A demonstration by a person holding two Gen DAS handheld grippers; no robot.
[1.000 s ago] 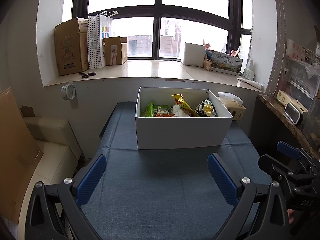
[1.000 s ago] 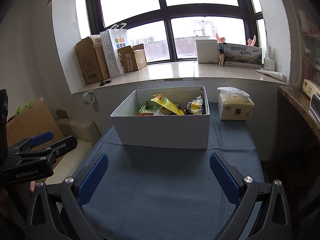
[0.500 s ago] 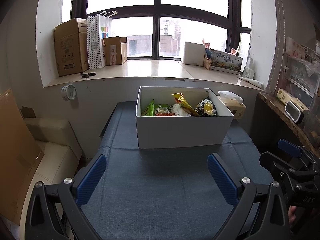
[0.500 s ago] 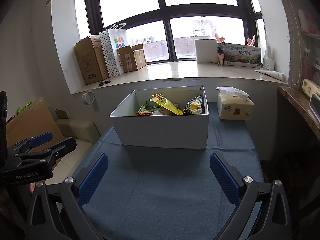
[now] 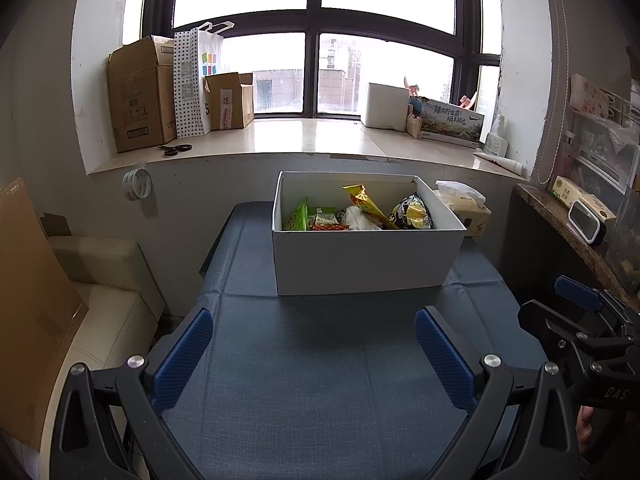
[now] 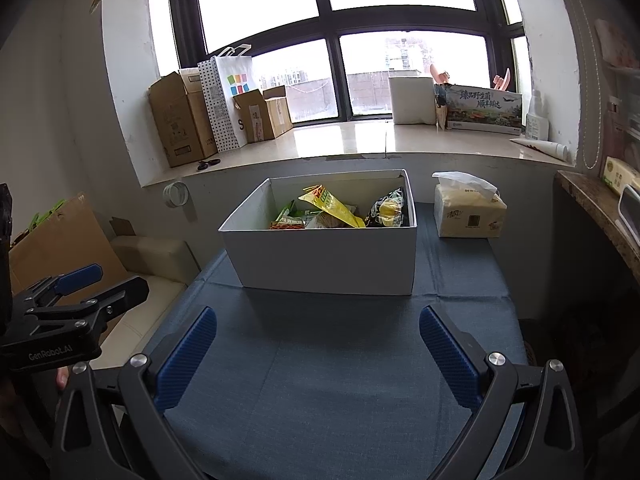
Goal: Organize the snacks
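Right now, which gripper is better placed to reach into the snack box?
Marginally the left gripper: the white box sits almost straight ahead of it. From the right gripper the box appears more angled. Both are open and empty.

Box with snacks on the table, below the window sill.

On the table (image 5: 320, 380), toward its far end: open box (image 5: 360, 260), snack packets (image 6: 340, 210) inside. Just right of the box, a tissue pack (image 6: 468, 216). Behind, on the sill (image 5: 304, 140): cardboard boxes (image 5: 140, 96) and a paper bag (image 5: 196, 80) at left, scissors (image 5: 176, 149) in front of them.
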